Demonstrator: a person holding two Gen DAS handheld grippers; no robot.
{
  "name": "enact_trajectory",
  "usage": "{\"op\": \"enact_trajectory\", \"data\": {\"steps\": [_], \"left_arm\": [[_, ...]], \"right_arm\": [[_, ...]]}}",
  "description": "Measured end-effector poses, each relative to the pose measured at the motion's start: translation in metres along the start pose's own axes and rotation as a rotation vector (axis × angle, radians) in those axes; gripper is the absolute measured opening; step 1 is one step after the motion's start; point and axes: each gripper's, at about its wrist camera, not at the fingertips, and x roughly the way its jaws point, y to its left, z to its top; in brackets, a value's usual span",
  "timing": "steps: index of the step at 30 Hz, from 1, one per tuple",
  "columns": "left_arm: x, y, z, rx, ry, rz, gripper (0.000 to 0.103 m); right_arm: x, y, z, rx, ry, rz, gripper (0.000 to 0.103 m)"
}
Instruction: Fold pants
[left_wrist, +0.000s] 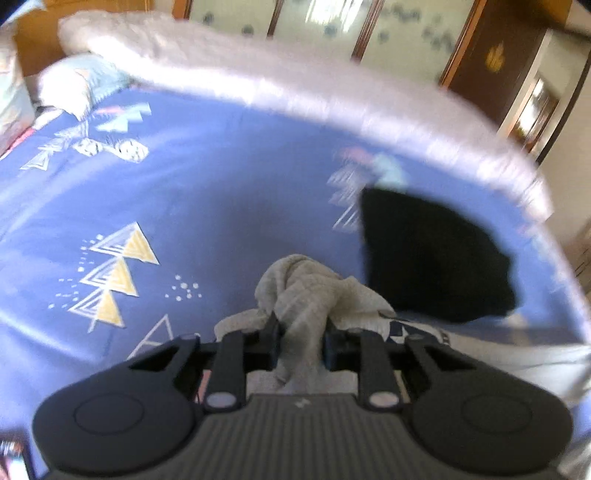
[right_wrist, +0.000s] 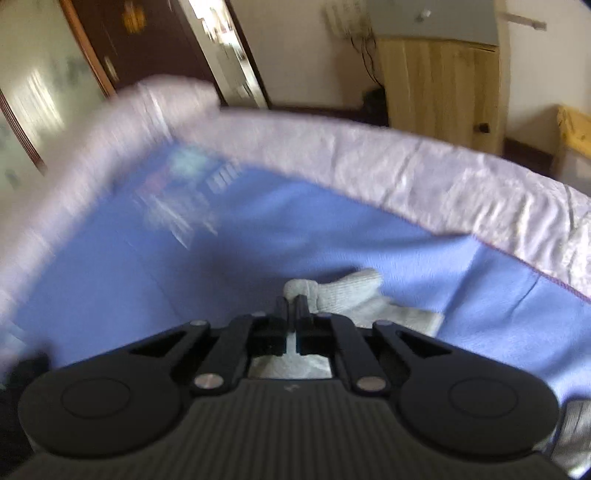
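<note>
**Ana:** Black fingers first: the left gripper (left_wrist: 300, 332) is clamped on a thick bunch of the grey pants (left_wrist: 303, 295), cloth bulging up between the jaws.

**Ben:** And the right gripper (right_wrist: 294, 306) is pinched nearly closed on a thinner edge of the same grey pants (right_wrist: 354, 295), which trail off to its right over the blue bedsheet (right_wrist: 147, 277).

**Ana:** Looks like the carry-and-spread step to me. Both ends are gripped, nothing is laid flat yet.

**Ben:** Next move, I'd say, calls for pulling the two grips apart and lowering the fabric smooth.

**Ana:** Room? Plenty of open patterned sheet to the left and far side in the left view.

**Ben:** Watch the folded black garment (left_wrist: 436, 254) just right of the left grip, and the pale quilted border (right_wrist: 424, 177) marks the bed's far edge.
</note>
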Motion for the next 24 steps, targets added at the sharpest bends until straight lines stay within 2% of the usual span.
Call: {"op": "enact_trajectory", "data": {"steps": [3,5,7,9,12,14,16,17,18,19,21,24], "left_arm": [[-0.061,0.004,-0.017,-0.019,-0.071,-0.08,0.02],[-0.101,0.011,-0.044,-0.031,-0.09,-0.128,0.02],[-0.126,0.021,-0.073,-0.045,-0.063,-0.165,0.021],[-0.141,0.028,-0.108,-0.047,0.0,-0.174,0.022],[-0.149,0.044,-0.162,-0.083,0.106,-0.148,0.023],[-0.14,0.052,-0.189,-0.083,0.185,-0.093,0.032],[-0.124,0.055,-0.209,-0.075,0.3,-0.005,0.055],[-0.123,0.058,-0.214,-0.096,0.322,0.003,0.055],[-0.125,0.061,-0.216,-0.123,0.327,-0.004,0.055],[-0.131,0.063,-0.214,-0.144,0.322,-0.019,0.054],[-0.149,0.066,-0.207,-0.137,0.28,-0.044,0.055],[-0.18,0.076,-0.192,-0.119,0.212,-0.058,0.057]], "right_arm": [[-0.053,-0.039,0.003,0.13,-0.055,0.167,0.006],[-0.084,-0.077,-0.002,0.225,-0.067,0.254,0.006],[-0.109,-0.121,-0.017,0.312,-0.051,0.315,0.006],[-0.126,-0.164,-0.038,0.389,-0.025,0.345,0.007],[-0.146,-0.229,-0.084,0.483,0.011,0.331,0.007],[-0.143,-0.255,-0.111,0.525,0.067,0.244,0.012],[-0.133,-0.274,-0.133,0.56,0.143,0.119,0.014],[-0.135,-0.283,-0.142,0.608,0.128,0.14,0.013],[-0.138,-0.289,-0.146,0.671,0.121,0.144,0.021],[-0.145,-0.294,-0.148,0.719,0.101,0.13,0.036],[-0.158,-0.294,-0.143,0.725,0.042,0.142,0.038],[-0.184,-0.282,-0.124,0.635,-0.025,0.18,0.038]]}}
